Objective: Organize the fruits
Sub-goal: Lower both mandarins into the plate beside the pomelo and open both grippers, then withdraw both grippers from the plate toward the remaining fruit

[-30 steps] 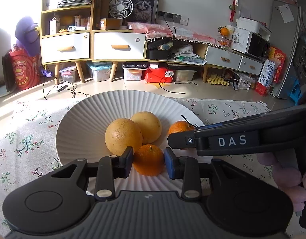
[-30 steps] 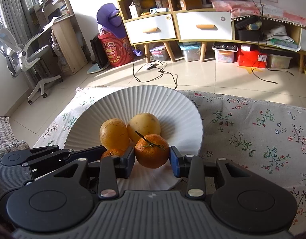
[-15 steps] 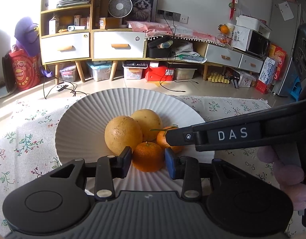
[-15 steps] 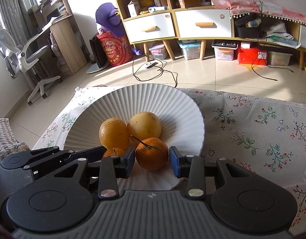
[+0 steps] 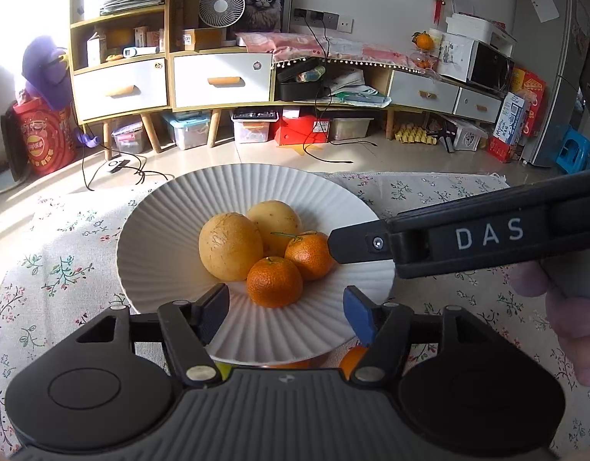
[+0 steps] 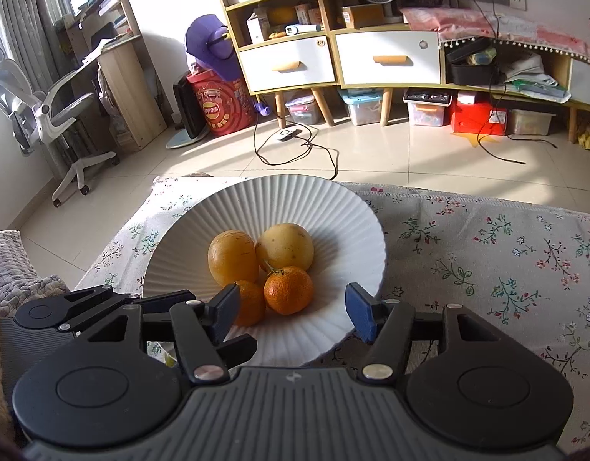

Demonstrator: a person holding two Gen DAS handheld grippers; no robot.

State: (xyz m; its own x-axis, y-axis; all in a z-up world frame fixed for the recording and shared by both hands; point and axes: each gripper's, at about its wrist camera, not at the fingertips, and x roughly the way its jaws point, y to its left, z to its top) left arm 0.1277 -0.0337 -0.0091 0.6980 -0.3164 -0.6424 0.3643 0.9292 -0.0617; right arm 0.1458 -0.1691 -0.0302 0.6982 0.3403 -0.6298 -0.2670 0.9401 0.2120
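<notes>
Left wrist view looks down past the left gripper (image 5: 285, 313) at a white ribbed plate (image 5: 160, 230) on a flowered tablecloth (image 5: 57, 261). Its jaws have just been opening and now stand wide apart, pads clear of everything. Just ahead of the gap sits a small mandarin (image 5: 274, 281), free on the plate, no longer pinched. Beyond it, touching, lie a second mandarin with a stem (image 5: 309, 254) and two larger yellow fruits (image 5: 229, 246) — all four bunched in the plate's middle. From the right side the right gripper's black finger marked DAS (image 5: 487, 234) reaches in, its tip just beside the stemmed mandarin; part of a hand (image 5: 571, 315) shows behind it. Something orange peeks out under the plate's near rim, mostly hidden.

Right wrist view shows the right gripper (image 6: 291, 313) likewise spread — its jaws have just been opening, and neither pad presses on fruit. The stemmed mandarin (image 6: 288, 290) rests on the plate (image 6: 352, 223) just ahead of the gap, nearer the left pad. The other mandarin (image 6: 251, 303) lies partly behind that left pad, and the left gripper (image 6: 103, 307) sits low at the left side.
</notes>
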